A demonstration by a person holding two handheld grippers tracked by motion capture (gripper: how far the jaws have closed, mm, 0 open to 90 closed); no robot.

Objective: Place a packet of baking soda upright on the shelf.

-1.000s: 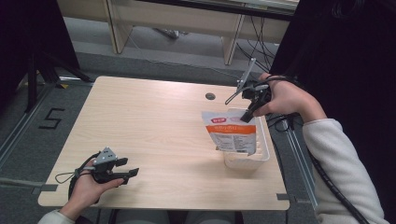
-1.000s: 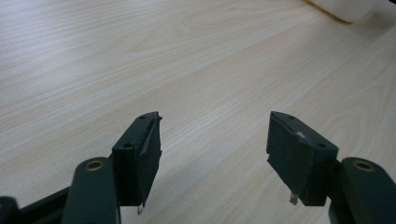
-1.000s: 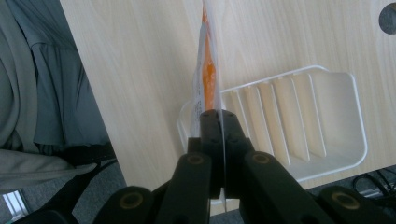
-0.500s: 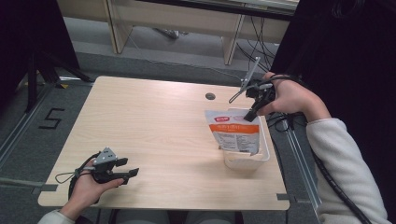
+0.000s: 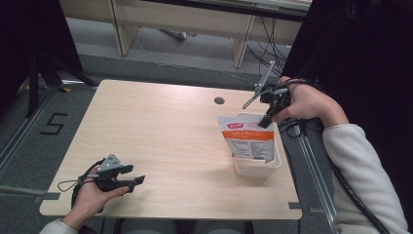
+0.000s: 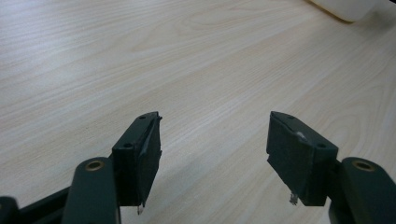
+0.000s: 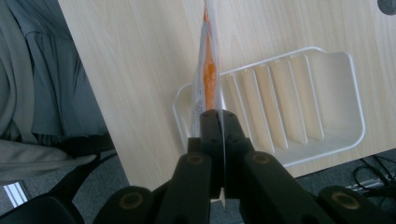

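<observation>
An orange and white pouch [image 5: 247, 139] stands upright in a white slotted tray [image 5: 257, 166] at the table's right side. My right gripper [image 5: 265, 121] is shut on the pouch's top right corner. In the right gripper view the pouch [image 7: 209, 70] shows edge-on, clamped at its top edge by the right gripper [image 7: 217, 122], over the tray [image 7: 299, 112] and its several dividers. Near the front left corner my left gripper [image 5: 134, 175] rests low on the table, open and holding nothing. The left gripper [image 6: 212, 154] jaws stand wide apart over bare wood.
A round cable hole [image 5: 219, 100] sits in the wooden table [image 5: 160, 126] behind the tray. The tray stands close to the table's right edge. A corner of the white tray [image 6: 348, 7] lies far off in the left gripper view.
My right gripper has shifted the pouch slightly right and lower, so it sits deeper in the tray. The left gripper has not moved.
</observation>
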